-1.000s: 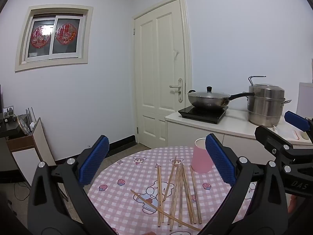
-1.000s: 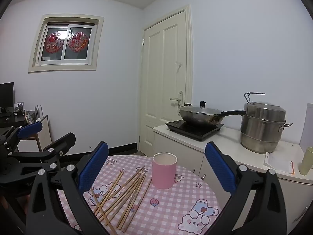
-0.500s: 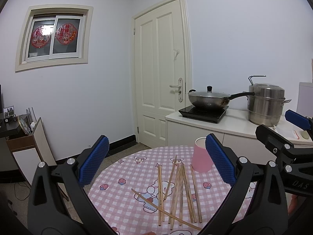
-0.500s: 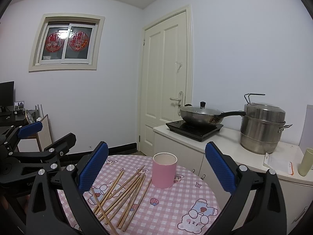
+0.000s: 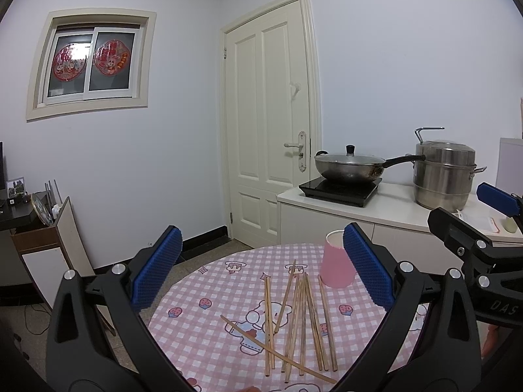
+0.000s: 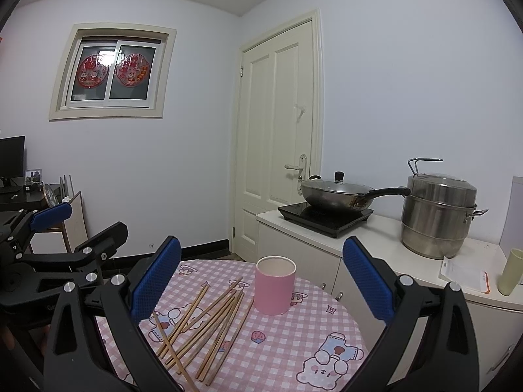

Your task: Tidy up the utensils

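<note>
Several wooden chopsticks [image 5: 302, 317] lie loose on a round table with a pink checked cloth [image 5: 209, 330]; they also show in the right wrist view [image 6: 209, 320]. A pink cup [image 5: 336, 266] stands upright just beyond them, open top up [image 6: 274, 289]. My left gripper [image 5: 263, 281] is open and empty, held above the near side of the table. My right gripper [image 6: 261, 285] is open and empty, held above the table to the right of the left one. Each gripper shows at the edge of the other's view.
A white counter [image 6: 376, 254] behind the table carries an induction hob with a lidded wok [image 6: 336, 196], a steel steamer pot [image 6: 438, 212] and a pale cup [image 6: 510, 271]. A closed door [image 5: 271, 124] is at the back. A low cabinet [image 5: 39, 238] stands at the left.
Both grippers have drifted very slightly; the views are almost the same. The chopsticks and cup have not moved.
</note>
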A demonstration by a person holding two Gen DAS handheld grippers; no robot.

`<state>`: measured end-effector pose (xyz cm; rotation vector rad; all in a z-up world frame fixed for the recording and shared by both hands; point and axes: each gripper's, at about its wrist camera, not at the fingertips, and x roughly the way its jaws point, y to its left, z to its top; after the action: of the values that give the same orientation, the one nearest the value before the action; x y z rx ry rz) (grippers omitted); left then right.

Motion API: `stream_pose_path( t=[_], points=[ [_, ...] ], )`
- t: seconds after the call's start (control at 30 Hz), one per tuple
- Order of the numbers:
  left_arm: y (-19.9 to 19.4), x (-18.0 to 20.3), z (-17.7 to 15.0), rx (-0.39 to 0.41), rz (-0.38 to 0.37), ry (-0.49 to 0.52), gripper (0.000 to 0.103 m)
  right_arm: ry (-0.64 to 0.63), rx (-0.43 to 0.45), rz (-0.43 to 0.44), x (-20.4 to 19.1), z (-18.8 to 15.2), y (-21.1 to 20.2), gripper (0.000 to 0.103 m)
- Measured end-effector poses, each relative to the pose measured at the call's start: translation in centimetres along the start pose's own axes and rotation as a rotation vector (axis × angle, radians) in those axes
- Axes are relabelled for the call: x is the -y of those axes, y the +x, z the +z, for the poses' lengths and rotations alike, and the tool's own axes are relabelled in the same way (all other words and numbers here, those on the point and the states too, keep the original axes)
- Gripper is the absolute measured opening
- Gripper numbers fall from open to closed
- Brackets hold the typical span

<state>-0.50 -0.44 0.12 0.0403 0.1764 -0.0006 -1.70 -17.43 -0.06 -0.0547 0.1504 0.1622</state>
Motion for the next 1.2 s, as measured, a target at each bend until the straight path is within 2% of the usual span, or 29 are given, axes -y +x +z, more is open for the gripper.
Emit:
stream_pose_path(
  t=[0.8,1.2],
  points=[
    [-0.5,-0.1,0.1,0.001,-0.003,-0.001,0.097,-0.002,0.001,0.002,-0.1,0.4,-0.7,0.096],
    [1.0,-0.4,-0.8,-0.050,0.003,-0.003,0.097,0.009,-0.038,0.020,-0.1,-0.4,0.6,0.096]
  ],
)
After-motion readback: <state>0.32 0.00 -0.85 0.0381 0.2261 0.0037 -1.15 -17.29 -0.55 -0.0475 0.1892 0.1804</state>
